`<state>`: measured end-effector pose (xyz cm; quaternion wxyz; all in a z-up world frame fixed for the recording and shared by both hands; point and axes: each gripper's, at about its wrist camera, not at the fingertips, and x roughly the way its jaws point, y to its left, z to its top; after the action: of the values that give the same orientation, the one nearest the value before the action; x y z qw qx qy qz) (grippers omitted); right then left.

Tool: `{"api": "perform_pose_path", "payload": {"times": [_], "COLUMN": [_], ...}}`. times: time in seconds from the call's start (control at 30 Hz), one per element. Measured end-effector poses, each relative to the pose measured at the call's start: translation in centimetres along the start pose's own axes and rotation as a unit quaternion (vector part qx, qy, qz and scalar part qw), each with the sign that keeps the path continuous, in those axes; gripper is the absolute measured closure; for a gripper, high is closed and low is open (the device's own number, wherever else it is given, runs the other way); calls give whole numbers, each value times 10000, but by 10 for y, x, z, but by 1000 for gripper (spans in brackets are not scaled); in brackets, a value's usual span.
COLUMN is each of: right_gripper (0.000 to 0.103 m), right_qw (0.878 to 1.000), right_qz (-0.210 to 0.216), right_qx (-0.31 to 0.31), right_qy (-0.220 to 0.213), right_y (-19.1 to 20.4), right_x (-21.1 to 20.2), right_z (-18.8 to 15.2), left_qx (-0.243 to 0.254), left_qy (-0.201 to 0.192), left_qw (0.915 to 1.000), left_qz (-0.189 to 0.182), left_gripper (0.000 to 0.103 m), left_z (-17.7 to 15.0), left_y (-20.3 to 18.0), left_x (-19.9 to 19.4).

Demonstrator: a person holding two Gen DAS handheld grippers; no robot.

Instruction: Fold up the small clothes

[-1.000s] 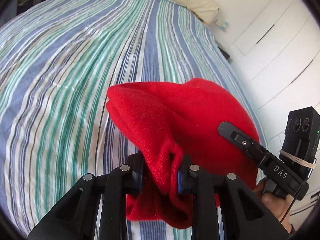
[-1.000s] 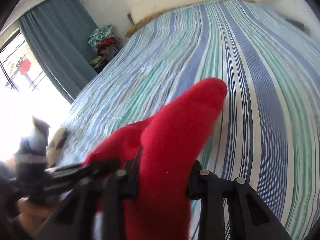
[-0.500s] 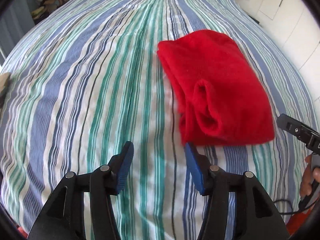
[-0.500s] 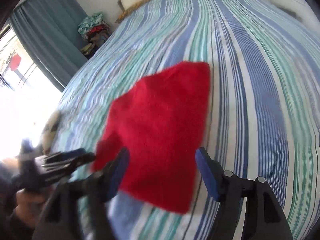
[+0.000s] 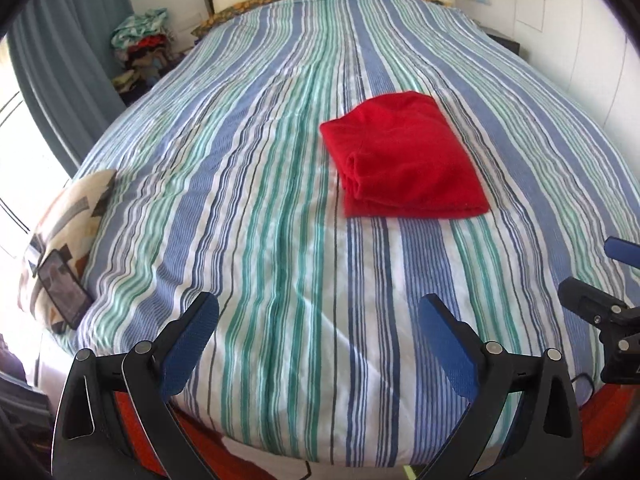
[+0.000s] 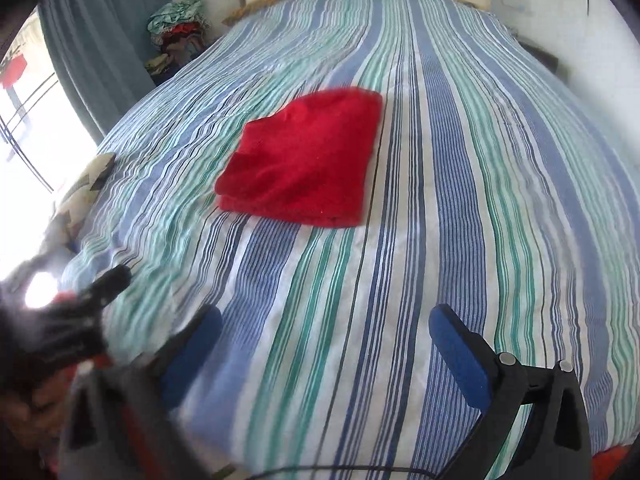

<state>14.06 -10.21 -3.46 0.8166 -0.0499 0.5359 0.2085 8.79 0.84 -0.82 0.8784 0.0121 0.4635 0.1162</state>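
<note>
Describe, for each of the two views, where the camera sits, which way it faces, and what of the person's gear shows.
Left wrist: on the left gripper, open, angled down the striped bed toward the headboard; the right gripper's tips show at right.
Right wrist: on the right gripper, open, facing likewise; the left gripper blurs at lower left.
Shared: the folded red garment, the bed, clothes pile, curtain.
</note>
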Motion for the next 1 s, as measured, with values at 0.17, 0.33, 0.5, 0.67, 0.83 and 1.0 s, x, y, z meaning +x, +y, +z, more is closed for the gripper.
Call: {"api": "perform_pose_path", "payload": {"times": [0.17, 0.33, 0.5, 0.67, 0.83, 1.0], "right_gripper": [1, 1, 1, 1, 1, 1], "right_qw": [9995, 9991, 9993, 9993, 9989, 9977], "right_qz": [-213, -276, -314, -277, -358, -564], "right_qx": [-217, -293, -217, -250, -294, -352], "right_qy": [48, -126, -47, -50, -37, -109], "right_y": [14, 24, 26, 30, 34, 39], "right_x": [-29, -50, -50, -53, -54, -60], "right_z": [-3, -3, -3, -1, 2, 8], "left_qx": [-272, -287, -269, -204, -249, -206], "left_qy": [163, 219, 242, 211, 241, 178], "left_qw": [9989, 9990, 9991, 9994, 9990, 9996], "left_qz": [-355, -261, -242, -176, -268, -115], "left_gripper": [3, 3, 3, 1, 1, 1], "left_z": [-3, -2, 0, 1, 3, 5], "left_y": [6, 5, 6, 3, 7, 6], "left_x": [-16, -21, -27, -30, -31, -32]}}
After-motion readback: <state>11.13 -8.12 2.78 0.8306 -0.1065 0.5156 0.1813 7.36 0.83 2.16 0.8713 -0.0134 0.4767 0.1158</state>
